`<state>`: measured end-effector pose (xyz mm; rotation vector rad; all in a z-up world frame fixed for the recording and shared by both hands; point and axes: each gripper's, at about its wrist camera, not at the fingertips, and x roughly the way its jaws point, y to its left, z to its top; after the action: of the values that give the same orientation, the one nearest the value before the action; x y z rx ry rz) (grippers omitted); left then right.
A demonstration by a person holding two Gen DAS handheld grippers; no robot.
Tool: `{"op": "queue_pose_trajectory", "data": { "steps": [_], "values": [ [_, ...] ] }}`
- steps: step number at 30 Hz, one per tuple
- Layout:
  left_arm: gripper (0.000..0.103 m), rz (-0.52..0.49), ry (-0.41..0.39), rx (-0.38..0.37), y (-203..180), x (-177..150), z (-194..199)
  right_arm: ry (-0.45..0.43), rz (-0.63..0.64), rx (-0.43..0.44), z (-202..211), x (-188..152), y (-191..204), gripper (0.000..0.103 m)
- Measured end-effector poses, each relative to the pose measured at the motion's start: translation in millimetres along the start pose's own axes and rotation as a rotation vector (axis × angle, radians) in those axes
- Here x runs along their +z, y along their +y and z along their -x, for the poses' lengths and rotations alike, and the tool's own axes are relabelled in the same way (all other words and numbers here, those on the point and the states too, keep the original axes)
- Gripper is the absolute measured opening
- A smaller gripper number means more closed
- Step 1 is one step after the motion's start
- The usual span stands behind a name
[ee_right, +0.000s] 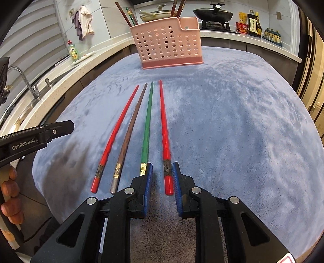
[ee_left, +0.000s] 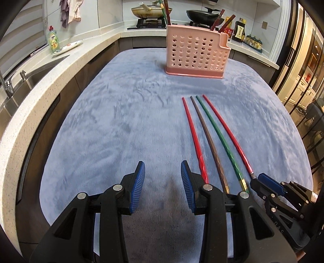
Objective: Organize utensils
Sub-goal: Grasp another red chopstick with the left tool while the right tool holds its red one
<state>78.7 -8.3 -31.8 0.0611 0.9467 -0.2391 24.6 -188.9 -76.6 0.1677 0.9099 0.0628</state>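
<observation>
Several chopsticks lie side by side on the blue cloth: a red one [ee_right: 116, 134], a brown one [ee_right: 130, 129], a green one [ee_right: 147, 125] and a second red one [ee_right: 165, 131]. They also show in the left wrist view, with the left red one [ee_left: 193, 133] and the green one [ee_left: 218, 133]. My right gripper [ee_right: 162, 168] is open, its fingers either side of the right red chopstick's thick end. My left gripper [ee_left: 163, 167] is open and empty, left of the chopsticks. A pink perforated holder [ee_left: 194, 54] [ee_right: 168, 46] stands at the far side with several chopsticks in it.
The blue cloth [ee_left: 121, 121] covers the table. A counter with a sink [ee_left: 30, 79] and a green soap bottle [ee_left: 53, 40] runs along the left. Pans [ee_left: 150, 11] sit on the stove behind; sauce bottles [ee_right: 253, 22] stand at the back right.
</observation>
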Motion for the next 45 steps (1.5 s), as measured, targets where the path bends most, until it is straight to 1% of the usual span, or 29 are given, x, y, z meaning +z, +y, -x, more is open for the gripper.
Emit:
{"op": "queue_pose_trajectory", "data": {
  "steps": [4, 6, 7, 14, 17, 22, 28, 31, 33, 36, 41, 43, 45],
  "values": [
    [0.036, -0.004, 0.014, -0.007, -1, -3, -3, 0.013, -0.005, -0.015, -5, -3, -3, 0.009],
    [0.045, -0.006, 0.017, -0.012, -2, -5, -4, 0.012, -0.005, -0.015, -5, -4, -4, 0.008],
    [0.046, -0.008, 0.018, -0.015, -3, -6, -4, 0.012, -0.006, -0.017, -5, -4, -4, 0.008],
    [0.047, -0.039, 0.036, -0.041, -14, -15, -5, -0.013, -0.043, -0.055, 1, -5, -12, 0.007],
    [0.047, -0.047, 0.052, -0.065, -19, -20, -7, -0.020, -0.059, -0.062, 4, -5, -17, 0.007],
    [0.047, -0.066, 0.092, -0.097, -30, -29, -15, -0.005, -0.077, -0.056, 5, -9, -24, 0.007],
    [0.047, -0.087, 0.122, -0.100, -39, -37, -26, -0.004, -0.082, -0.050, 5, -11, -24, 0.007],
    [0.046, -0.101, 0.116, -0.087, -40, -39, -29, -0.004, -0.085, -0.048, 4, -12, -24, 0.007],
    [0.042, -0.105, 0.115, -0.087, -40, -39, -29, -0.004, -0.085, -0.048, 4, -12, -24, 0.007],
    [0.031, -0.108, 0.113, -0.085, -40, -39, -29, -0.003, -0.086, -0.048, 4, -12, -24, 0.007],
    [0.016, -0.103, 0.113, -0.077, -36, -38, -30, -0.004, -0.084, -0.050, 4, -12, -24, 0.007],
    [0.014, -0.101, 0.114, -0.077, -34, -38, -30, -0.003, -0.085, -0.050, 4, -12, -24, 0.007],
    [0.010, -0.101, 0.115, -0.077, -34, -37, -30, -0.001, -0.085, -0.051, 3, -12, -24, 0.008]
  ]
}}
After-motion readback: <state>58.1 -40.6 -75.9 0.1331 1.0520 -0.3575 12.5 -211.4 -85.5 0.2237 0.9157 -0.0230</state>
